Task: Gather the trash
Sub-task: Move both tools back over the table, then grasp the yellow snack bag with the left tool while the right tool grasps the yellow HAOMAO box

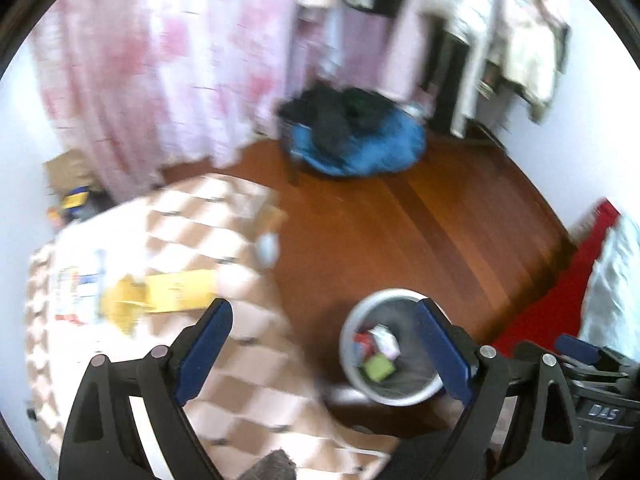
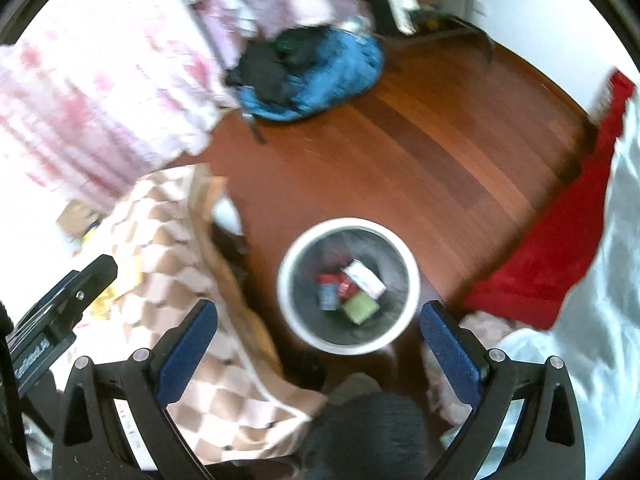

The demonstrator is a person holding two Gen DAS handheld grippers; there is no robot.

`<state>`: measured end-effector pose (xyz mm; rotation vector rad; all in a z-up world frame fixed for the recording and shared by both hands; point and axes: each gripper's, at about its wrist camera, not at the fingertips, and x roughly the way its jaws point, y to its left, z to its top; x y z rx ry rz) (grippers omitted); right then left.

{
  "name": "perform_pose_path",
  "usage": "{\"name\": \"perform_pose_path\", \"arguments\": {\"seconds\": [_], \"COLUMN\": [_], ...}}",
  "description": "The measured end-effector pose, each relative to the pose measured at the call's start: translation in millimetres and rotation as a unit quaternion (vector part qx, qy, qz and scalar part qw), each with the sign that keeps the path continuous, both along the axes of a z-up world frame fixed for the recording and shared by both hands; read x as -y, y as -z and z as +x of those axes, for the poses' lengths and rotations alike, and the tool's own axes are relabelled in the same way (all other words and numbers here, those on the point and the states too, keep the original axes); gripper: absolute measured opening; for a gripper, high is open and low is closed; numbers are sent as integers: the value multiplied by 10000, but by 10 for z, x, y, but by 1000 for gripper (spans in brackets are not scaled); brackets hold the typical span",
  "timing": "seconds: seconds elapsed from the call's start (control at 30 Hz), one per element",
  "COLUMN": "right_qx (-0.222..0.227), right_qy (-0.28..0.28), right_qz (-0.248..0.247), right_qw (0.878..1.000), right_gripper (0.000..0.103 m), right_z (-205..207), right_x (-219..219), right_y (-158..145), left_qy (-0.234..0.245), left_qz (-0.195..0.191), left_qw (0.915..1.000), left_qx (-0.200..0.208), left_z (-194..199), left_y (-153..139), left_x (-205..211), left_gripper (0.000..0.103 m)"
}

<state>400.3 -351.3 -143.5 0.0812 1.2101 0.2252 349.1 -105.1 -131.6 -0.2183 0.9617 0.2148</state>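
Ahead of the right gripper (image 2: 318, 320), between its wide, empty fingers, a bin (image 2: 349, 345) is seen holding wrappers (image 2: 352, 286). The left gripper (image 1: 324, 326) is likewise spread wide and empty.

Each hand-held gripper (image 1: 324, 344) (image 2: 318, 344) has black frames, blue finger pads, silver screws.

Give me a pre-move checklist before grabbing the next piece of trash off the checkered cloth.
1. Left gripper open and empty: ok.
2. Right gripper open and empty: ok.
3. Bin upright on the floor, room left inside: ok.
4. Next target, yellow packaging, lying reachable on the checkered cloth ahead of the left gripper: ok.
5. Image sharp enough to judge the packaging's edges: not ok, motion blur.
6. Other trash on the cloth: cannot tell.
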Motion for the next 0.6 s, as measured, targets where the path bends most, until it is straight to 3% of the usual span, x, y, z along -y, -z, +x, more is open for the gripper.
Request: {"name": "perform_pose_path", "arguments": {"seconds": [0.13,0.27,0.47,0.53,0.6], "right_qx": [53,0,-243,-232,-106], "right_qy": [-805,-1853,-3292,-3644,-4091], "right_qz": [12,-312,-1162,-1494,-1951], "right_qw": [9967,9822,9368,9189,8913], "right_gripper": [102,102,102,102,102], "right_z": [-79,-151,-172,-158,-151], "right_x": [-703,-1648,-3065,-3417,-3793], "right_y": [-89,138,926,1175,1434], "left_qy": [-834,-1632,-2695,-2862,-2898], "left_qz": [204,301,437,286,227], "left_qw": [9963,9853,9559,9492,9476], "left_qx": [-50,-411,-1081,-1279,-1324], "left_z": [-400,-798,-1258,-1334,-1378], "left_y": [59,427,1269,1536,1653], "left_x": [-750,-1459,-2237,-2353,-2414], "left_gripper": [93,93,93,93,93]}}
